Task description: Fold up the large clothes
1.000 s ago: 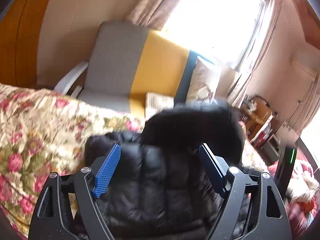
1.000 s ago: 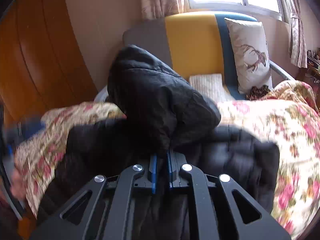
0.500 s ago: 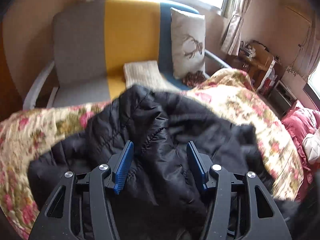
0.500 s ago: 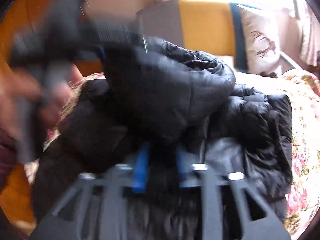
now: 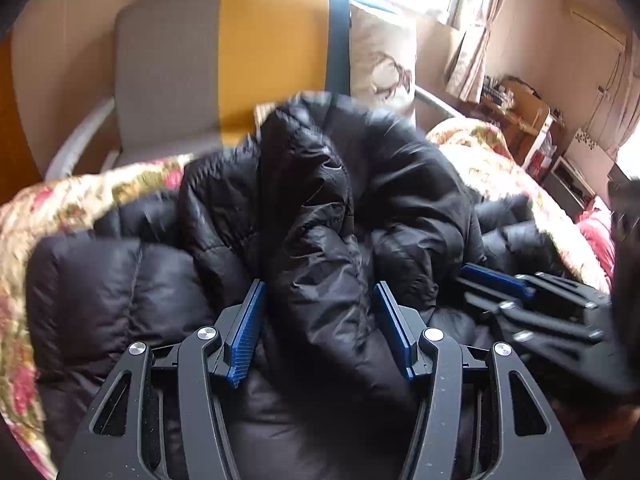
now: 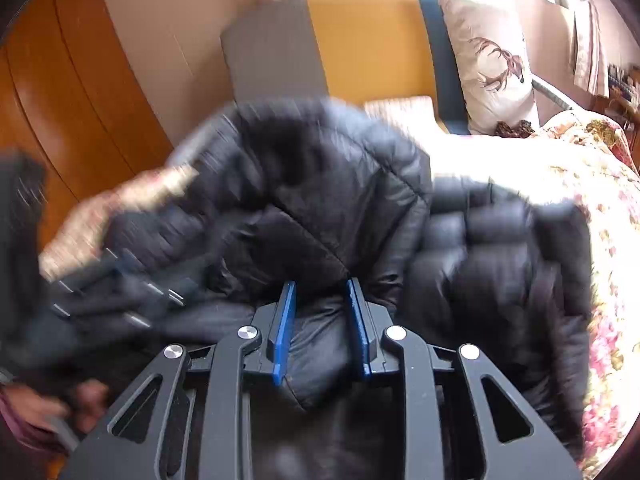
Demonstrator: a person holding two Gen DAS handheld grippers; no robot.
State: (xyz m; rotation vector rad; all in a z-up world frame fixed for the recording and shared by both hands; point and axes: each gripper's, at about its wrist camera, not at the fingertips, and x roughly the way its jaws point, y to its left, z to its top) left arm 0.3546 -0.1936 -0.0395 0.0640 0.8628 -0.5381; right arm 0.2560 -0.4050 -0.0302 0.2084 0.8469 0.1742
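Note:
A black puffer jacket (image 5: 320, 208) lies bunched on a floral quilt (image 5: 60, 200); it also shows in the right wrist view (image 6: 320, 200). My left gripper (image 5: 320, 292) is open, its blue pads on either side of a raised fold of the jacket. My right gripper (image 6: 320, 292) is partly open with jacket fabric lying between its pads. The right gripper also appears at the right of the left wrist view (image 5: 532, 296), low on the jacket. The left gripper shows blurred at the left of the right wrist view (image 6: 112, 288).
A grey, yellow and blue armchair (image 5: 248, 60) stands beyond the bed, with a deer-print cushion (image 6: 492, 56) and a folded cream throw (image 6: 400, 108). Wooden panelling (image 6: 80, 80) is at the left. A cluttered shelf (image 5: 524, 120) and curtains are at the right.
My right gripper has opened from shut on the jacket, and the lifted part has come down onto the pile. My left gripper has moved in over the jacket, its jaws narrower than before.

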